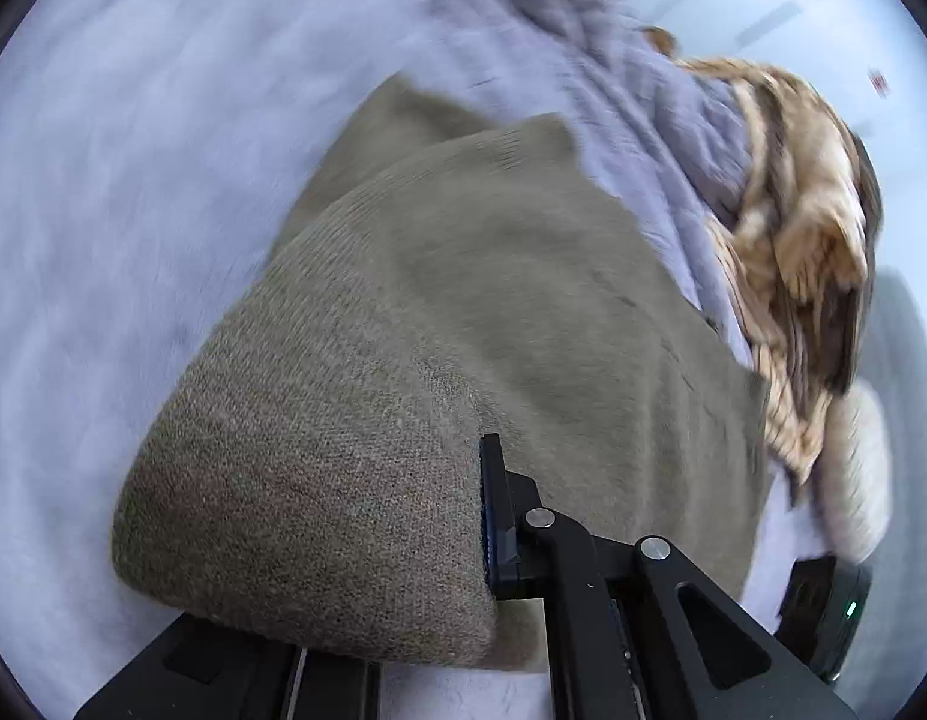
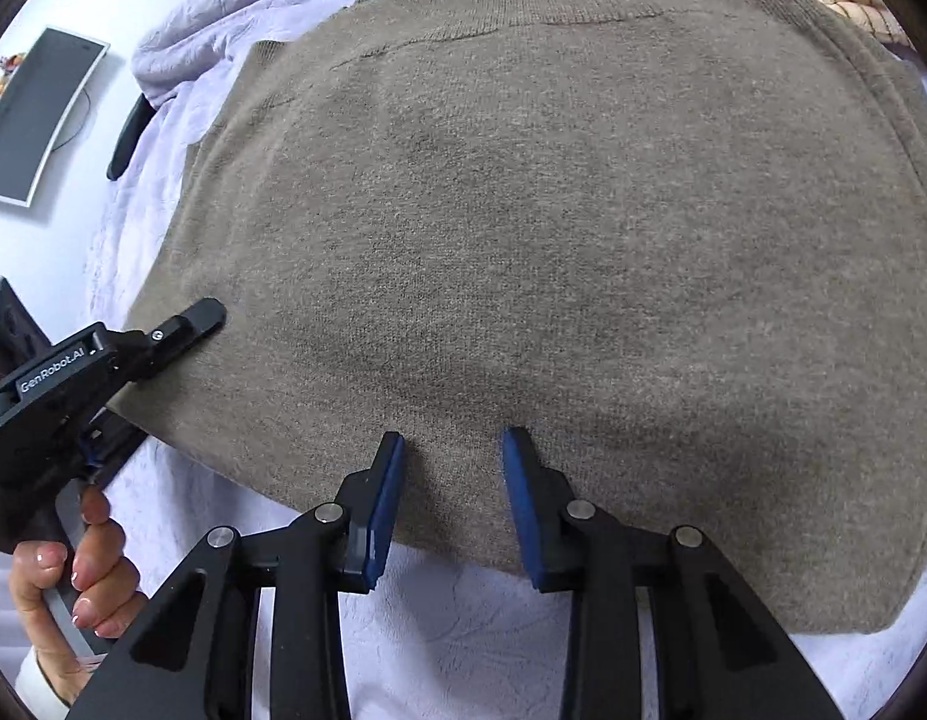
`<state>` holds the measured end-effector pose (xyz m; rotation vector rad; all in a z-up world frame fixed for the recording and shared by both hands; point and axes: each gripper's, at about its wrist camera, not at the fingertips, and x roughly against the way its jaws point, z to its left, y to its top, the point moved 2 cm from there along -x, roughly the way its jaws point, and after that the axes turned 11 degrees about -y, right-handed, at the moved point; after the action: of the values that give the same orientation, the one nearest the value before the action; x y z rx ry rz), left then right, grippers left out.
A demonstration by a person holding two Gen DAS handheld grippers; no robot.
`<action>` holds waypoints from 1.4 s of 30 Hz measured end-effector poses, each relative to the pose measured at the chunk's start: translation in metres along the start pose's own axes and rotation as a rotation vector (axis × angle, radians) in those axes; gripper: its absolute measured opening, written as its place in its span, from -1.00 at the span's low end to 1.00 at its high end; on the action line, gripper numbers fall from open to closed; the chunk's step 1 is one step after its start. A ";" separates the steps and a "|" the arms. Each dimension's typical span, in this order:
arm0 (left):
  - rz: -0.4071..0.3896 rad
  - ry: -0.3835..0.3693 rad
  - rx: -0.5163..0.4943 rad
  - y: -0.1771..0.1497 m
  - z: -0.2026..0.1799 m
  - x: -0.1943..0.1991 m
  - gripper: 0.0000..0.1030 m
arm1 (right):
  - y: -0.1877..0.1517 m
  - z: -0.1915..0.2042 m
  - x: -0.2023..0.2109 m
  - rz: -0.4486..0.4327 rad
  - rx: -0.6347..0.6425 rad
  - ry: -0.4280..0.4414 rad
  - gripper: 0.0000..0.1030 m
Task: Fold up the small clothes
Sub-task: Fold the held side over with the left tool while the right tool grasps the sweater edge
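Your left gripper (image 2: 214, 315) is clamped on the taupe knit sweater (image 2: 553, 240) hem at 9 o'clock on the bed (image 2: 463, 648), so get your right gripper (image 2: 454, 450), half-open astride the near edge, pinching before lifting evenly.

We see our black right gripper (image 2: 451, 450) with blue pads (image 2: 382, 510), silver screws (image 2: 328, 513), and a hand (image 2: 73, 576) with pale polished nails.

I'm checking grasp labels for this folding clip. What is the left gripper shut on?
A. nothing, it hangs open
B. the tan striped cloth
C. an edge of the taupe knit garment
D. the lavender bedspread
C: in the left wrist view the left gripper has an edge of the taupe knit garment draped over and pinched between its fingers.
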<state>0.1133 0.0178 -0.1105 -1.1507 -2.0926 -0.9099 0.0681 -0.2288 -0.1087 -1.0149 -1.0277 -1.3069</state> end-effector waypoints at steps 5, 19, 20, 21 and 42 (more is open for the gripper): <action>-0.008 0.057 -0.358 -0.007 -0.065 0.007 -0.80 | -0.004 -0.013 0.008 0.003 -0.007 0.034 -0.30; 0.026 0.186 -0.731 -0.034 -0.097 -0.010 -0.80 | 0.102 0.006 0.107 0.063 0.161 0.234 0.79; 0.026 0.194 -0.755 -0.036 -0.098 -0.011 -0.80 | 0.112 0.022 0.107 0.090 0.209 0.218 0.79; 0.025 0.199 -0.772 -0.038 -0.099 -0.012 -0.80 | 0.123 0.047 0.105 0.127 0.274 0.191 0.80; 0.048 0.236 -0.928 -0.054 -0.104 -0.022 -0.80 | 0.160 0.188 0.005 0.422 0.569 -0.157 -0.59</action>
<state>0.0931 -0.0953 -0.0798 -1.4024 -1.4294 -1.9842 0.2255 -0.0461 -0.0573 -0.8364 -1.1387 -0.5477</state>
